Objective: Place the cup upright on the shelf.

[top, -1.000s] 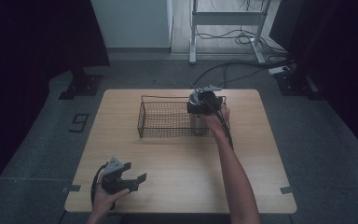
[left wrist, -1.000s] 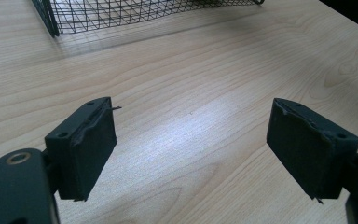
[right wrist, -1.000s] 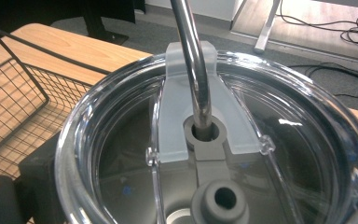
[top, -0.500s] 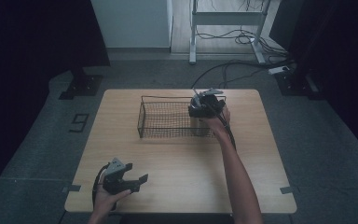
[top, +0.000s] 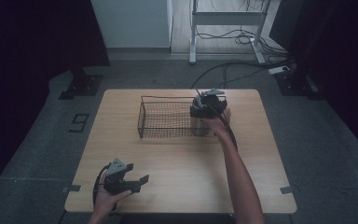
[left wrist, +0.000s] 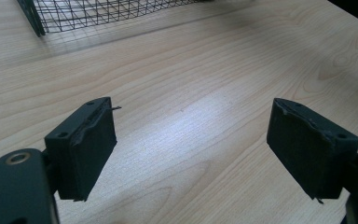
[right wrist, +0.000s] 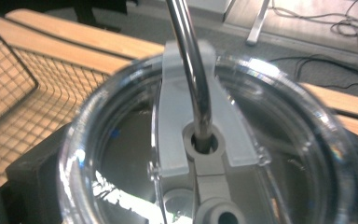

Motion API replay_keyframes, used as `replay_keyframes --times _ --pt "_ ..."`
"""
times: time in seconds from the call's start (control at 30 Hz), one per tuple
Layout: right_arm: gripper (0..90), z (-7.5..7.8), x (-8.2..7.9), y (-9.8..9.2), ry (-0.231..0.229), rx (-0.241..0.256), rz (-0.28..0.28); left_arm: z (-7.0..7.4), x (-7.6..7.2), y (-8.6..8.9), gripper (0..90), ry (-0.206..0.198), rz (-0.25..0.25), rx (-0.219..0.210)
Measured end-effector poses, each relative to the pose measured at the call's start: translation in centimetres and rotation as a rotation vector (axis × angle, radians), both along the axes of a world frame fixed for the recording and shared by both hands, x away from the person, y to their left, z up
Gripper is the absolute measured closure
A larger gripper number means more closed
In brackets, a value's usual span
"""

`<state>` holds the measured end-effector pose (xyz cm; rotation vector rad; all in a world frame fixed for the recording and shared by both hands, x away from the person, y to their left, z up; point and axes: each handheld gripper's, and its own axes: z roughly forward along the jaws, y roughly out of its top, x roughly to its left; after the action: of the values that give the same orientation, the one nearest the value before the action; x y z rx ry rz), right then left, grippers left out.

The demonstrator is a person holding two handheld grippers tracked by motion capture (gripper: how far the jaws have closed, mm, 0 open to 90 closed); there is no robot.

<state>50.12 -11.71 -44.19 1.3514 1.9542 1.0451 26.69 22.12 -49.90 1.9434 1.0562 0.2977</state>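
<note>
Since approx. 1 s ago we've nudged our right gripper (top: 208, 108) a touch further over the right end of the black wire-mesh basket (top: 168, 119); left gripper (top: 131, 179) barely shifted near the worktop's (top: 261, 158) front edge. Right jaws look clenched on a clear round-lidded tumbler w/ a grey slider and bent metal straw (right wrist: 200, 154): the lid sits right between and above the jaws in the right gripper view, straw (right wrist: 189, 70) rising up and away from them. Tumbler's long axis is upright, roughly square to the jaws' closing line. Basket floor lies below and to the left of the jaws, so we judge the coming move is straight down into that end. Left jaws are spread wide, nothing between, the basket well ahead of them; right hand is far nearer.
</note>
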Motion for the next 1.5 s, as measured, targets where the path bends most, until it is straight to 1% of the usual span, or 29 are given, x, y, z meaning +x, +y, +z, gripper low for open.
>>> replay_keyframes --times 0.07,0.1,0.13,0.17,0.23,0.27,0.33,0.5,0.57,0.7,0.73,0.77,0.8,0.9,1.1,1.13,1.17,1.2,1.23,1.33,1.4,1.47,1.5 --pt "0.0 0.2 -0.1 0.0 -0.007 0.008 -0.005 0.0 0.0 0.0 15.8 0.002 0.0 0.0" --pt "0.0 0.6 -0.4 -0.1 -0.027 0.01 0.001 0.0 0.0 0.0 15.8 0.002 0.0 0.0" --pt "0.0 0.6 -0.4 -0.1 -0.027 0.01 0.001 0.0 0.0 0.0 15.8 0.002 0.0 0.0" --pt "0.0 1.0 -0.6 -0.3 -0.043 0.017 -0.003 0.0 0.0 -0.1 15.8 0.001 -0.003 0.002" --pt "0.0 1.2 -0.8 -0.4 -0.044 0.026 0.001 0.0 0.0 -0.1 15.8 0.0 -0.005 0.002" --pt "0.0 1.7 -1.3 -0.6 -0.064 0.026 -0.003 0.1 -0.1 -0.2 15.8 -0.001 -0.007 0.003" --pt "0.0 2.3 -1.7 -0.8 -0.077 0.038 -0.003 0.1 -0.1 -0.2 15.8 -0.003 -0.008 0.002" --pt "0.0 3.5 -2.6 -1.1 -0.102 0.031 0.005 0.2 -0.2 -0.4 15.8 -0.006 -0.016 0.008" --pt "0.0 3.7 -2.9 -1.4 -0.107 0.032 0.0 0.2 -0.2 -0.4 15.8 -0.007 -0.012 0.008" --pt "0.0 4.0 -4.2 -2.2 -0.123 0.04 0.01 0.3 -0.3 -0.6 15.8 -0.014 -0.014 0.014" --pt "0.0 4.0 -4.2 -2.2 -0.123 0.04 0.01 0.3 -0.3 -0.6 15.7 -0.014 -0.014 0.014" --pt "0.0 4.1 -4.7 -2.4 -0.126 0.043 0.018 0.2 -0.3 -0.7 15.7 -0.013 -0.016 0.019" --pt "0.0 4.1 -4.7 -2.4 -0.126 0.043 0.018 0.2 -0.3 -0.7 15.7 -0.013 -0.016 0.019" --pt "0.0 4.2 -5.7 -3.0 -0.134 0.047 0.028 0.2 -0.2 -0.7 15.7 -0.012 -0.017 0.02" --pt "0.0 4.3 -7.1 -3.7 -0.142 0.059 0.033 0.1 -0.1 -0.6 15.7 -0.009 -0.014 0.02" --pt "0.0 4.2 -7.4 -3.9 -0.143 0.058 0.034 0.1 -0.1 -0.6 15.7 -0.009 -0.013 0.018" --pt "0.0 4.0 -8.1 -4.2 -0.142 0.058 0.036 0.2 -0.1 -0.6 15.7 -0.01 -0.011 0.017" --pt "0.0 4.0 -8.1 -4.2 -0.142 0.058 0.036 0.2 -0.1 -0.6 15.7 -0.01 -0.009 0.016" --pt "0.0 3.6 -8.8 -4.6 -0.143 0.069 0.037 0.3 -0.1 -0.8 15.7 -0.014 -0.013 0.016" --pt "0.3 3.0 -9.6 -5.0 -0.137 0.068 0.034 0.3 -0.2 -1.1 15.6 -0.014 -0.024 0.02" --pt "0.4 2.8 -9.8 -5.1 -0.133 0.071 0.034 0.2 -0.2 -1.2 15.6 -0.013 -0.028 0.021" --pt "1.3 2.2 -10.7 -5.4 -0.134 0.076 0.031 0.2 -0.2 -1.3 15.6 -0.011 -0.031 0.024" --pt "1.3 2.2 -10.7 -5.4 -0.134 0.076 0.031 0.1 -0.2 -1.4 15.6 -0.009 -0.031 0.024"
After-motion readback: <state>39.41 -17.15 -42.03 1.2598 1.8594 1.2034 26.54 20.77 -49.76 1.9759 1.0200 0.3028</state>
